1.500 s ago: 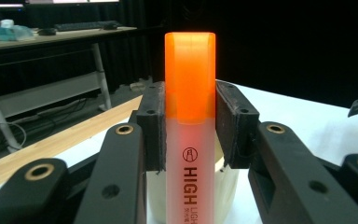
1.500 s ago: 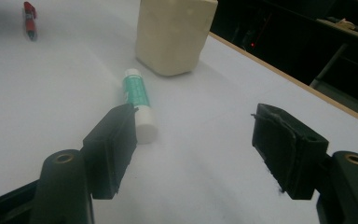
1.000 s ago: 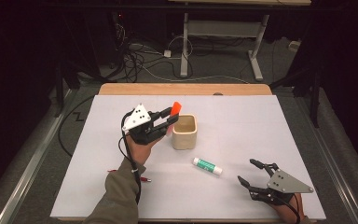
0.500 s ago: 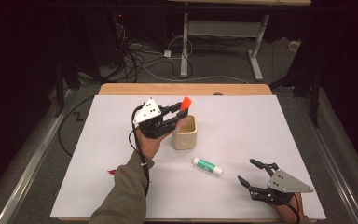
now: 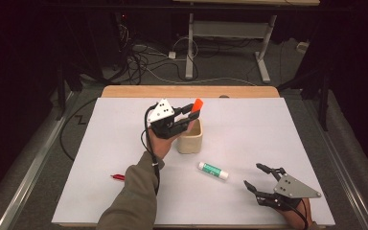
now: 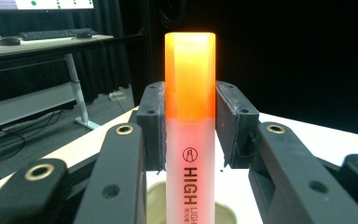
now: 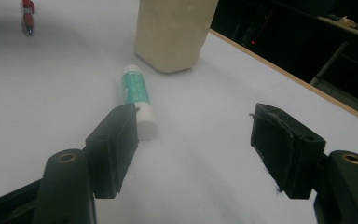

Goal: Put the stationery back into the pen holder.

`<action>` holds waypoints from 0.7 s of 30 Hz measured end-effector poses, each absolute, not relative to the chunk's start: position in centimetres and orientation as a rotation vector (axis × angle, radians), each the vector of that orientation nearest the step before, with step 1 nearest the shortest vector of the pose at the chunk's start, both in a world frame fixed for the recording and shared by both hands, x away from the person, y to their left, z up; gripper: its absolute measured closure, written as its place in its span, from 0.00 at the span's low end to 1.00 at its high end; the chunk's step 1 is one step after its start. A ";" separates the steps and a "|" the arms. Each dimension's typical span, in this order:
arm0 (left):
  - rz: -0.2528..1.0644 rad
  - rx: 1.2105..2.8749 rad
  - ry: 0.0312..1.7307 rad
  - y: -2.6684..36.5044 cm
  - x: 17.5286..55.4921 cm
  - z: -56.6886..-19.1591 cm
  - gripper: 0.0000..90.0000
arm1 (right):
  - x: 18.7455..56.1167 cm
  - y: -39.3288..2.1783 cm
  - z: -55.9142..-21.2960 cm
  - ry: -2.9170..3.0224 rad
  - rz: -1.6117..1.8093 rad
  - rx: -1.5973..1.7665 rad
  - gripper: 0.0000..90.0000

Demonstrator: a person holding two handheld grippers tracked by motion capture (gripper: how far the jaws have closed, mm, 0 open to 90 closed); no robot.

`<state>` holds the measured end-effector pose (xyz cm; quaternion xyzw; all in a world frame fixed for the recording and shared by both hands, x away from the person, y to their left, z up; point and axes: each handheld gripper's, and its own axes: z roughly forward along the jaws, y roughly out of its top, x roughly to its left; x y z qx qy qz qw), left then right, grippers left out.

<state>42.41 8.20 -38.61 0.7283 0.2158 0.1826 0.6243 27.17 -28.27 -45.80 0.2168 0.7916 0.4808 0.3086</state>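
From the high view, my left gripper (image 5: 188,114) holds the highlighter (image 5: 197,105) just above the cup (image 5: 190,139), orange cap tilted up and away from me. My right gripper (image 5: 258,179) rests near the table's (image 5: 278,124) right front corner, jaws spread with nothing between them. The glue stick (image 5: 213,170) lies between it and the cup, and a red pen (image 5: 117,177) lies by my left sleeve. My worry here is the angle: if I let go with the pen leaning this far, its lower end may catch the rim and tip the cup or skid off onto the table.

In the left gripper view, both pads (image 6: 150,126) clamp the highlighter (image 6: 189,130) below its cap, and the cup's (image 6: 154,196) mouth sits under it. The grip is high on a smooth barrel, so it could pivot or slide as I lower it.

In the right gripper view, the jaws stand wide and empty, the glue stick (image 7: 139,103) just beyond one pad (image 7: 114,142), the cup (image 7: 175,32) farther off. A careless nudge would roll the stick away.
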 end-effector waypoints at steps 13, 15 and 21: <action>0.402 1.722 0.522 7.5 42.8 -40.2 0.72 | 27.2 -28.2 -45.9 2.102 1.260 0.566 0.36; 0.403 1.727 0.523 7.5 42.7 -40.4 0.72 | 27.1 -28.2 -45.9 2.097 1.254 0.568 0.36; 0.383 1.757 0.531 7.7 42.7 -41.4 0.72 | 27.2 -28.2 -45.9 2.102 1.250 0.571 0.36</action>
